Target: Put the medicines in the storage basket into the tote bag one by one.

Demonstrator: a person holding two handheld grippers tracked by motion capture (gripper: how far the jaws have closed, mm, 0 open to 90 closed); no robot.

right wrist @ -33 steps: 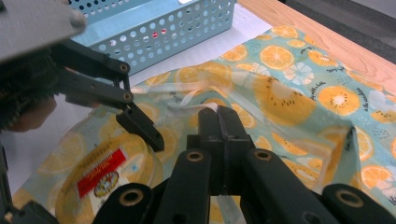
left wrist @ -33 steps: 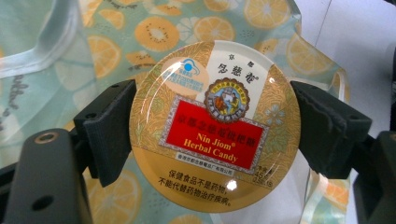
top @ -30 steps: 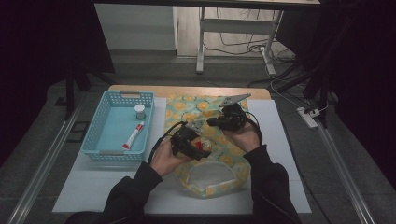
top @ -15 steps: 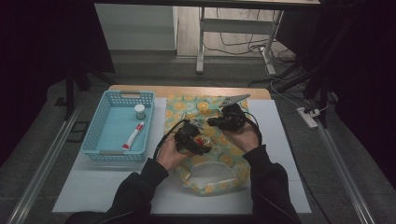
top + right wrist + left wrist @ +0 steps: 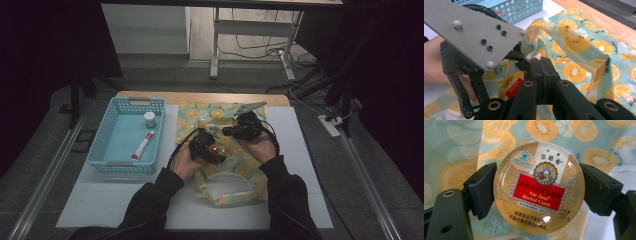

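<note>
A round gold tin (image 5: 539,187) with a red "Nin Jiom Herbal Candy" label sits between the pads of my left gripper (image 5: 540,191), which is shut on its rim. In the high view this left gripper (image 5: 207,147) hovers over a teal bag (image 5: 227,167) printed with orange slices, lying on the white mat. My right gripper (image 5: 540,61) is shut on a thin edge of the bag (image 5: 574,45) and holds it raised off the table. The tin (image 5: 511,88) and the left gripper's grey plate (image 5: 474,30) show just to its left. The right gripper (image 5: 240,130) is over the bag's far half.
A light blue perforated basket (image 5: 102,135) stands left of the bag, holding a red and white tube (image 5: 142,145) and a small white-capped bottle (image 5: 149,119). The white mat (image 5: 300,150) covers a wooden table. Metal rails run along both sides.
My left gripper, with the tin in it, has sunk a little toward the bag and shifted slightly right. The right gripper has kept its hold on the bag's edge in place.
</note>
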